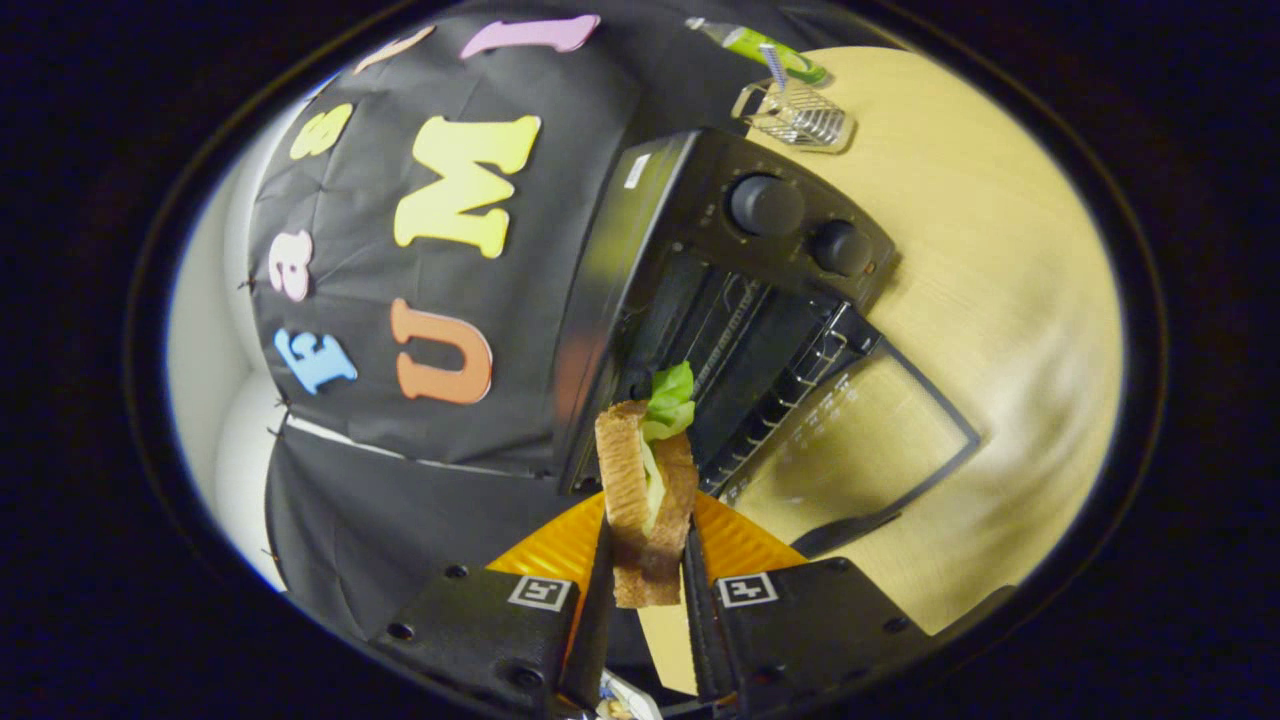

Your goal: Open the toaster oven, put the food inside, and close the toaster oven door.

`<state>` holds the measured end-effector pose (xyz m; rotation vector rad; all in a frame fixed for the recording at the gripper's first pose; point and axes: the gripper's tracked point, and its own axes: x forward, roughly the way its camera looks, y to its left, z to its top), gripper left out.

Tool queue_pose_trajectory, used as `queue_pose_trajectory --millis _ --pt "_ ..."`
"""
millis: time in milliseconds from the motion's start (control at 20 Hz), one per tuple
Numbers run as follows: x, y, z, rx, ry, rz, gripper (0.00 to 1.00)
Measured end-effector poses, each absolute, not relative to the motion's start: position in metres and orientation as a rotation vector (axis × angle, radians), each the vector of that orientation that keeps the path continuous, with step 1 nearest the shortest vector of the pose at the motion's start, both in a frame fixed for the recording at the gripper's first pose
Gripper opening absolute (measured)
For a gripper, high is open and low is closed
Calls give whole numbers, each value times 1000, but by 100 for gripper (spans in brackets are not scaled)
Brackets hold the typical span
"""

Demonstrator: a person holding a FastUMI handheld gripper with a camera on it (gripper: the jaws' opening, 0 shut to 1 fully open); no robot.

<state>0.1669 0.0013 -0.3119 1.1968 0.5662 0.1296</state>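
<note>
Fingers (648,585) clamped on sandwich (646,500), held just ahead of open toaster oven (740,300), door (860,440) down flat on worktop (1000,300). Orange plate (545,548) under sandwich. Wire rack (800,115) and green tube (775,50) beyond oven.

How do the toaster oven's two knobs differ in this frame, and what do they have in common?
The knob farther from the open door looks larger than the knob nearer it, though fisheye distortion may add to that. The nearer knob sits close to the panel's corner; the farther one sits mid-panel. Both are round, dark and on the same control panel of the oven. The gripper is shut on the sandwich.
</note>
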Motion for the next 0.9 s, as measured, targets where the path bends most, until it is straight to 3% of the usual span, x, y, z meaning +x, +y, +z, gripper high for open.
queue_pose_trajectory --millis 400,650,850,900 --pt "242 -12 -353 1252 332 2 40" --pt "266 1 -372 1168 375 -19 42" --pt "265 13 -378 847 506 37 64" --pt "264 17 -380 745 542 47 76"
